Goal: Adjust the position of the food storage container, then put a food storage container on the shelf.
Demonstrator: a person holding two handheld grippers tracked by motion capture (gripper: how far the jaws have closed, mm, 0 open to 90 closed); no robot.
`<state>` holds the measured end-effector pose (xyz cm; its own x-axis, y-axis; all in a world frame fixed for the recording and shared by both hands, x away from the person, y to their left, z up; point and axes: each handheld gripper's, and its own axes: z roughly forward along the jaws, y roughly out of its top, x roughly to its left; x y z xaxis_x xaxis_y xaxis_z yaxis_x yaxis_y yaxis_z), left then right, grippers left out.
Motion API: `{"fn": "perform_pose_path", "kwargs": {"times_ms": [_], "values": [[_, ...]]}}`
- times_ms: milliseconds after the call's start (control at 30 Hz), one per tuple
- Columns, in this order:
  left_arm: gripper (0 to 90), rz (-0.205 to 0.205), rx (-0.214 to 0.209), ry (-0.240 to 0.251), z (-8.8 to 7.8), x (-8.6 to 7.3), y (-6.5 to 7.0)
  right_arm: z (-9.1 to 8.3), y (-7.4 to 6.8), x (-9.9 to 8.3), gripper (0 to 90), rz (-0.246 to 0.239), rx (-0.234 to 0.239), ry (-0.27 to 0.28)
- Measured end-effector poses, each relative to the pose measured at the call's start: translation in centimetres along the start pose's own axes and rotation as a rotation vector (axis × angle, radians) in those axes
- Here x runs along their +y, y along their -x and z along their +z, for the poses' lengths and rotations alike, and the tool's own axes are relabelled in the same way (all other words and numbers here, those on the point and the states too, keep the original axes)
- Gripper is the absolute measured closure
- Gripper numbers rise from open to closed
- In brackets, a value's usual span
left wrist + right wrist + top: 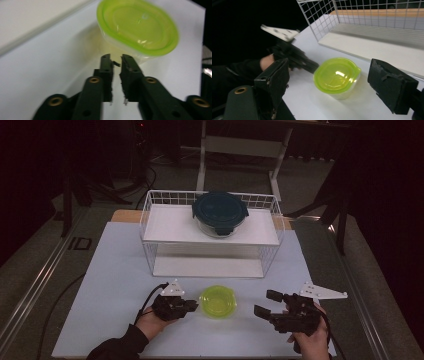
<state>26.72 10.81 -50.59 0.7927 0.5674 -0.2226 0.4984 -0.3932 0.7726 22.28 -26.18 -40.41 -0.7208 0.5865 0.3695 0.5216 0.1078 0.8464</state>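
A small clear tub with a lime-green lid stands on the white table near its front edge. My left gripper lies just left of it, tips almost at its wall. In the left gripper view its jaws are only a narrow slit apart with nothing between them, and the tub sits right beyond the tips. My right gripper hovers to the right of the tub, open wide and apart from it. The right gripper view looks between its jaws at the tub, with the left gripper behind.
A white wire rack with two shelves stands behind the tub, mid-table. A round glass container with a dark teal clip lid rests on its top shelf. The rack's mesh wall is close behind the tub. Bare table extends left.
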Motion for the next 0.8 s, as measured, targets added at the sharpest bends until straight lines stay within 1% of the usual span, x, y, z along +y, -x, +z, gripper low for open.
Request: {"fn": "perform_pose_path", "kwargs": {"times_ms": [33,100,133,200,233,267,300,333,367,433,500,567,667,733,767,800], "values": [[72.0,-0.008,-0.005,0.017,-0.6,0.1,0.1,0.0,0.1,0.0,17.0,-0.009,0.0,-0.002],[62.7,-0.019,0.001,0.049,-1.7,0.5,0.3,0.2,0.1,-0.1,16.7,-0.036,-0.006,0.003],[57.8,-0.024,-0.007,0.065,-2.3,0.7,0.3,0.2,0.1,-0.1,16.6,-0.048,-0.006,0.003],[44.9,-0.052,-0.024,0.092,-3.3,1.2,0.4,0.4,0.2,-0.1,16.2,-0.063,-0.007,0.013],[38.4,-0.063,-0.044,0.097,-3.8,1.4,0.4,0.5,0.2,-0.1,16.2,-0.074,-0.008,0.014],[33.4,-0.067,-0.041,0.11,-4.3,1.7,0.5,0.6,0.1,-0.1,16.2,-0.079,-0.006,0.012],[27.2,-0.06,-0.05,0.128,-4.7,1.9,0.7,0.7,0.1,0.0,16.2,-0.089,-0.01,0.012],[18.7,-0.062,-0.059,0.141,-5.2,2.2,0.8,0.9,0.1,0.0,16.3,-0.098,-0.018,0.012],[13.7,-0.065,-0.059,0.153,-5.5,2.4,0.9,1.0,0.2,0.0,16.1,-0.099,-0.018,0.01],[7.8,-0.069,-0.089,0.172,-6.1,3.0,1.2,1.2,0.2,0.1,15.0,-0.09,-0.021,-0.004],[2.6,-0.08,-0.094,0.177,-6.5,3.6,1.4,1.5,0.3,0.2,14.6,-0.08,-0.036,-0.023],[1.9,-0.095,-0.098,0.18,-6.6,4.1,1.5,1.8,0.6,0.3,14.2,-0.061,-0.038,-0.049],[1.9,-0.119,-0.104,0.18,-6.6,4.8,1.5,2.3,0.8,0.4,14.2,-0.039,-0.038,-0.065],[2.0,-0.133,-0.098,0.161,-6.5,5.2,1.5,2.8,0.9,0.5,14.0,-0.038,-0.048,-0.073],[2.3,-0.131,-0.101,0.146,-6.3,5.4,1.5,3.0,1.0,0.6,13.6,-0.036,-0.053,-0.071],[2.3,-0.138,-0.104,0.134,-6.2,5.6,1.5,3.1,1.0,0.7,14.1,-0.029,-0.068,-0.073]]}}
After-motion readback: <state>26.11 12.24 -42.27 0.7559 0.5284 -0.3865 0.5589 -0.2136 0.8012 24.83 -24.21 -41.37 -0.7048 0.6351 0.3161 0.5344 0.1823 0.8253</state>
